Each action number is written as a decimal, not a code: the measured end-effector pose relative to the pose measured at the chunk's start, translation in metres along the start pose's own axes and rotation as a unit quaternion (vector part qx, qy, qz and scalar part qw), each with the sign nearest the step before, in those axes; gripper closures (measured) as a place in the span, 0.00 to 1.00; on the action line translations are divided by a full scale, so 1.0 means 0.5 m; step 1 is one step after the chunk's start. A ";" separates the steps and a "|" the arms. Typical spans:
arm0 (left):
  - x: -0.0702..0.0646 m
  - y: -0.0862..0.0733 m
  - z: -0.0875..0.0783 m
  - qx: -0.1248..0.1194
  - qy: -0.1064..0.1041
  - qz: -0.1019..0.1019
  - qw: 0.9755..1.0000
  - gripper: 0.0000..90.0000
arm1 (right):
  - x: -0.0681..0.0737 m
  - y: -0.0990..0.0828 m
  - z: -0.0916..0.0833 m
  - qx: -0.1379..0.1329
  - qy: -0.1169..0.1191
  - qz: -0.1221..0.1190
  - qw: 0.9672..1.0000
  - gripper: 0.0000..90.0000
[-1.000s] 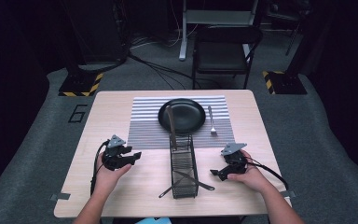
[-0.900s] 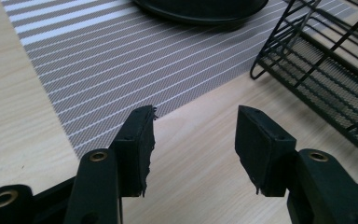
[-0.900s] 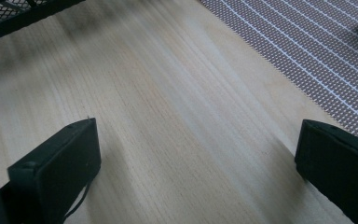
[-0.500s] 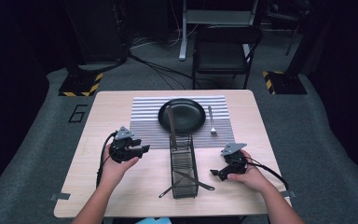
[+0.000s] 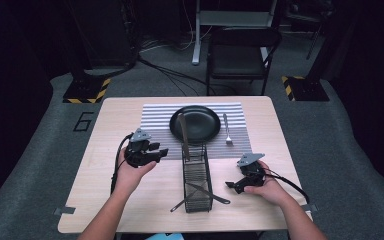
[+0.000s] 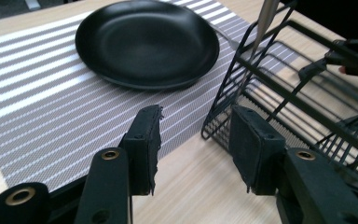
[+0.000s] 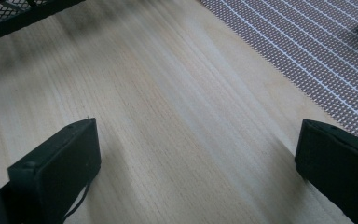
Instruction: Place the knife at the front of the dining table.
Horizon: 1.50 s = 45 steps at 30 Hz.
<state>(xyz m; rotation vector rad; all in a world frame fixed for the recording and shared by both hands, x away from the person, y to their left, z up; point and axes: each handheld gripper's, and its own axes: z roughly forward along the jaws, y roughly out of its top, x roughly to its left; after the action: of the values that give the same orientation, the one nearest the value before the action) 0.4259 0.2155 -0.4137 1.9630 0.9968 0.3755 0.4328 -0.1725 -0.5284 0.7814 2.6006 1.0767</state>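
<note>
Work in hand: the left gripper [image 5: 161,152] is closing in on the wire rack [image 5: 197,175] that stands in the middle of the table [image 5: 105,200].
Rack position: it sits between the two hands, its far end just on the near edge of the striped mat [image 5: 155,120], close before the black plate [image 5: 195,123].
Long axis: the rack runs from the person's side toward the plate, so its long side faces the left gripper.
Direction from left gripper: the rack lies to the gripper's right and slightly forward; in the left gripper view its far corner [image 6: 223,126] shows just beyond the gap between the jaws.
Nearer hand: the left, by my reading; the right gripper [image 5: 232,185] rests low on the table beside the rack's near half.
Left gripper state: jaws apart by a moderate gap, nothing between them.
Right gripper state: jaws spread wide in the right gripper view [image 7: 196,158], bare wood between them, nothing held.
In the rack: a flat utensil [image 5: 183,132] stands upright at the far end; a pair of tongs [image 5: 200,192] lies across the near end.
Other items: a fork [image 5: 226,129] lies on the mat right of the plate.
Change from earlier: the left gripper has moved right and forward toward the rack; the right gripper has stayed put.
</note>
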 end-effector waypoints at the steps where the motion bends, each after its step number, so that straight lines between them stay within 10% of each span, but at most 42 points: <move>1: -0.001 0.005 0.001 -0.003 -0.004 -0.001 1.000 0.59 | 0.000 0.000 0.000 0.000 0.000 0.000 1.000 0.00; 26: -0.049 0.084 0.057 -0.016 -0.044 0.042 0.998 0.70 | 0.000 0.000 0.000 -0.001 0.001 -0.003 1.000 0.00; 45: -0.056 0.094 0.083 -0.040 -0.050 0.034 0.997 0.84 | 0.001 0.000 0.000 -0.002 0.001 -0.002 1.000 0.00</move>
<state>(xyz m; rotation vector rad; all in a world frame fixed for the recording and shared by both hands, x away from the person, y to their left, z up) 0.4561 0.1564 -0.3961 1.9269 0.8418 0.3461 0.4325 -0.1723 -0.5286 0.7727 2.6000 1.0833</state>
